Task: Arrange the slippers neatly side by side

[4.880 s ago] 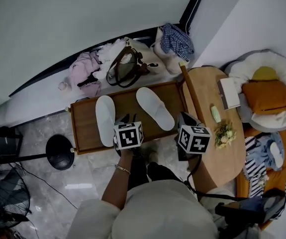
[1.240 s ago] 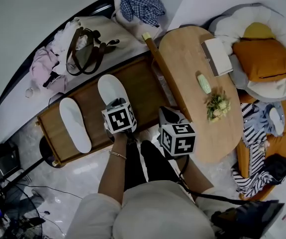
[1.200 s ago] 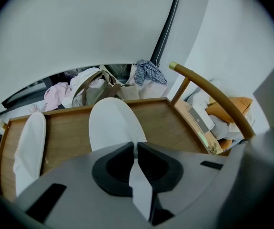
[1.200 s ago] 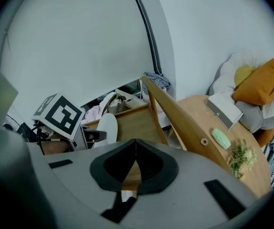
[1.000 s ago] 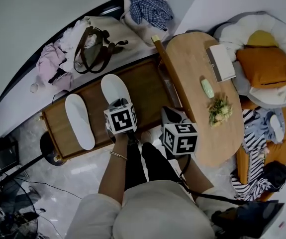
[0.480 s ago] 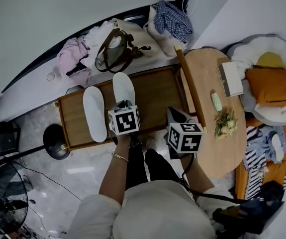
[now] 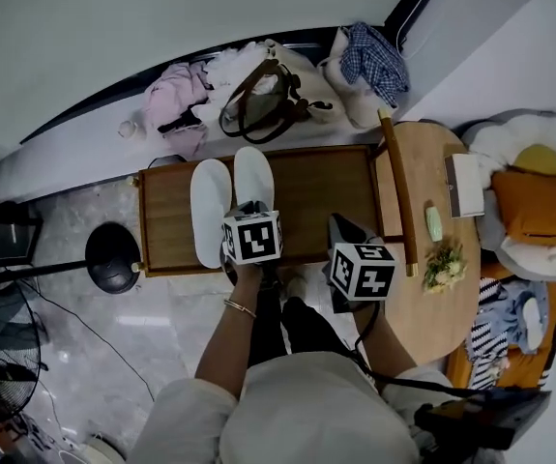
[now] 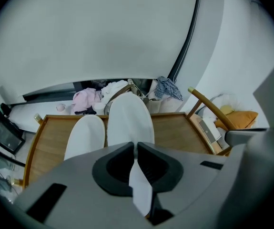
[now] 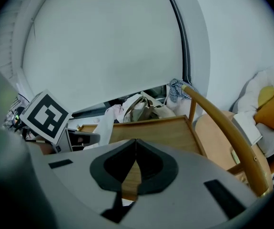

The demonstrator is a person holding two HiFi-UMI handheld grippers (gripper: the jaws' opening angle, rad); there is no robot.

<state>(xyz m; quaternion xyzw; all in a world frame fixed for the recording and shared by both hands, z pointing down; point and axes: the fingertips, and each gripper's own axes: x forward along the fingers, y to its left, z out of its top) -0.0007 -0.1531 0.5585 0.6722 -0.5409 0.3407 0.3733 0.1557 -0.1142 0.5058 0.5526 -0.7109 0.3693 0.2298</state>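
Note:
Two white slippers lie side by side on a low wooden tray [image 7: 321, 191]. The left slipper [image 7: 209, 211] rests flat on the wood. Close against it is the right slipper [image 7: 255, 175], toe pointing away from me. My left gripper [image 8: 136, 145] is shut on that slipper's heel edge, and a white strip of it shows between the jaws. In the left gripper view the held slipper [image 8: 130, 117] sits right of the other slipper [image 8: 85, 134]. My right gripper [image 9: 135, 142] hovers shut over the tray's near right part, its jaws together with nothing between them.
A round wooden table [image 7: 423, 303] with a book and flowers stands right of the tray. A curved wooden rail [image 7: 399, 196] runs between them. A brown handbag [image 7: 263, 112] and pink clothes [image 7: 176, 100] lie behind the tray. A black stand base [image 7: 111, 257] is at its left.
The held slipper has travelled left across the tray with my left gripper and now lies against the other slipper. My right gripper has shifted along with it.

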